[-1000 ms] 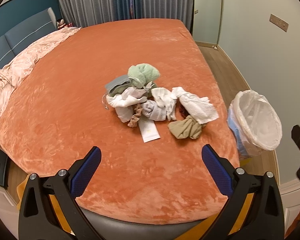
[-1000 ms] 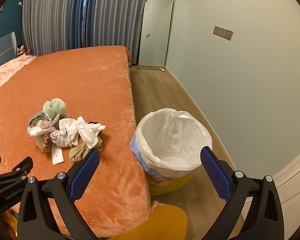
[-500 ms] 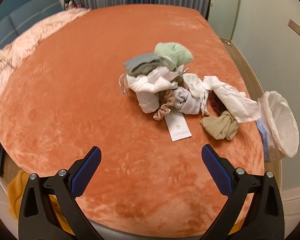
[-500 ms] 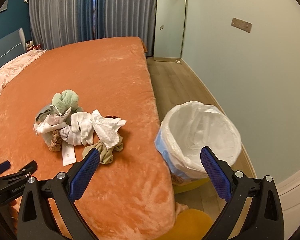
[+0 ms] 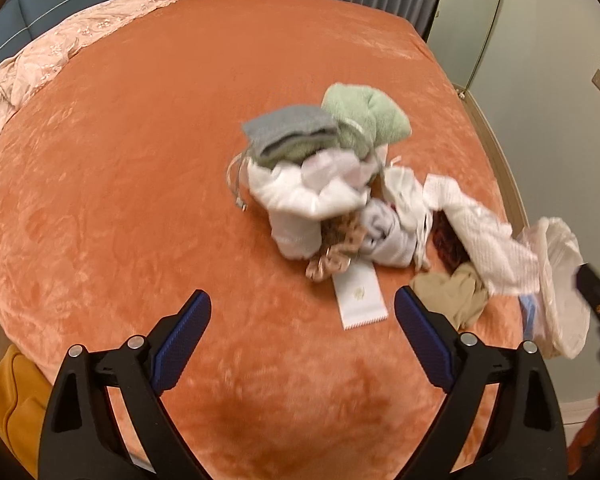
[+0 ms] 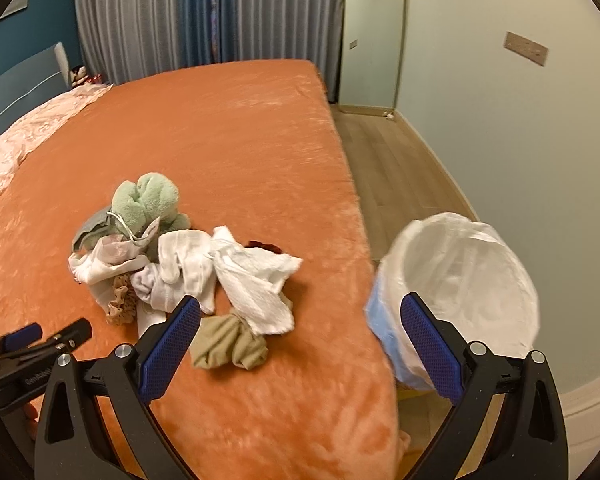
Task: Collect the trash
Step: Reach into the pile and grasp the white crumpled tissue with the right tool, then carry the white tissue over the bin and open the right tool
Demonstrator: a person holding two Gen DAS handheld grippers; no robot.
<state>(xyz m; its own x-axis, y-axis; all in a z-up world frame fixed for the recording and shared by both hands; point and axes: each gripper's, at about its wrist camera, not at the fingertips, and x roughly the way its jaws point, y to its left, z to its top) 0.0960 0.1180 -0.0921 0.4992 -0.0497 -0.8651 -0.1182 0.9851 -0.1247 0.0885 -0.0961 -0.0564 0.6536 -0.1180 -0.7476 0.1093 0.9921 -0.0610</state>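
A pile of trash and cloths lies on the orange bed [image 5: 140, 160]: a green plush cloth [image 5: 364, 116], a grey cloth [image 5: 288, 132], white cloths [image 5: 300, 200], a crumpled paper towel [image 5: 476, 220], an olive cloth [image 5: 452, 292] and a flat white packet [image 5: 358, 296]. My left gripper [image 5: 302, 340] hangs over the bed just short of the packet, its jaws closing with nothing between them. My right gripper [image 6: 300, 344] stands open above the bed's edge, the olive cloth [image 6: 228, 344] by its left finger. The white-lined bin [image 6: 460, 272] stands on the floor to the right.
A pink quilt [image 5: 60, 52] covers the bed's far left. Curtains [image 6: 180, 12] and a leaning mirror [image 6: 372, 32] stand at the back, with wooden floor [image 6: 388, 160] between bed and wall. A yellow cloth [image 5: 12, 400] hangs at the bed's near corner.
Both grippers have come down and closer to the pile. The right view has swung left, so the bin sits further right. The left jaws stand slightly narrower.
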